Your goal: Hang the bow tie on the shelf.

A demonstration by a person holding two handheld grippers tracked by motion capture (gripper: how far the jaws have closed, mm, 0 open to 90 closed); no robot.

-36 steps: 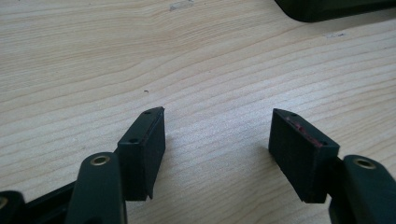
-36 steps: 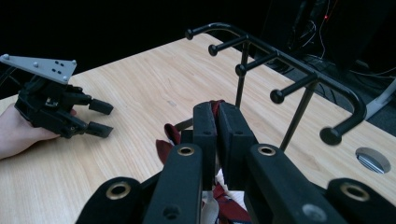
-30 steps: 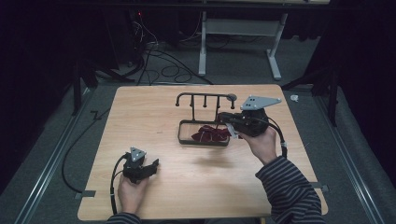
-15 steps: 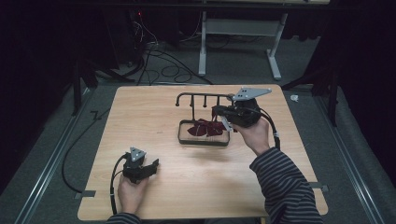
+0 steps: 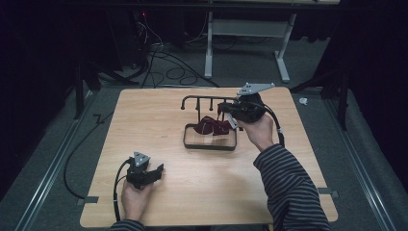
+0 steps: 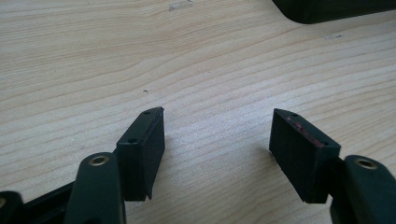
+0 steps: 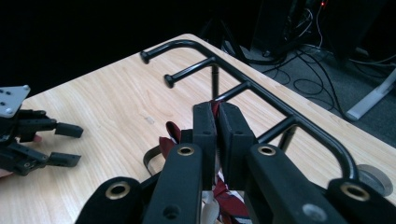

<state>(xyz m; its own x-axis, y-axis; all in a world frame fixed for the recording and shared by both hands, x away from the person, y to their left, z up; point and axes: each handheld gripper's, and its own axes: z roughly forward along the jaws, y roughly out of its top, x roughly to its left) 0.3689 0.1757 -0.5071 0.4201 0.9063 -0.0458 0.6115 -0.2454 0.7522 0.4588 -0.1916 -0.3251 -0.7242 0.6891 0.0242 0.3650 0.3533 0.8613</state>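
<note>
From the high view, a light wooden table (image 5: 159,120) stands on a grey floor, and on it sits a black wire tray (image 5: 210,143) with a black rack (image 5: 204,99) of pegs rising along its far edge. Dark red cloth (image 5: 215,126) lies bunched at the far end of the tray, just below the rack. The right gripper (image 5: 222,108), held by a hand in a striped sleeve (image 5: 288,187), reaches in from the right at the level of the rack bar, its tips right above the cloth. The left gripper (image 5: 160,168) rests low near the table's near left corner, well apart from the tray, its cable (image 5: 117,183) looping beside the hand. In the left gripper view, the left gripper (image 6: 217,133) lies just over bare wood with its jaws spread wide and nothing between them; a dark edge of something shows at the top right. In the right gripper view, the right gripper (image 7: 217,125) has its jaws pressed nearly together on a thin strip of the red cloth (image 7: 215,108), which also shows below them, with more hanging under the gripper. The rack (image 7: 261,95) runs just behind the tips, its pegs (image 7: 187,72) pointing left. The left gripper (image 7: 70,144) appears far off at the left edge, jaws apart.
</note>
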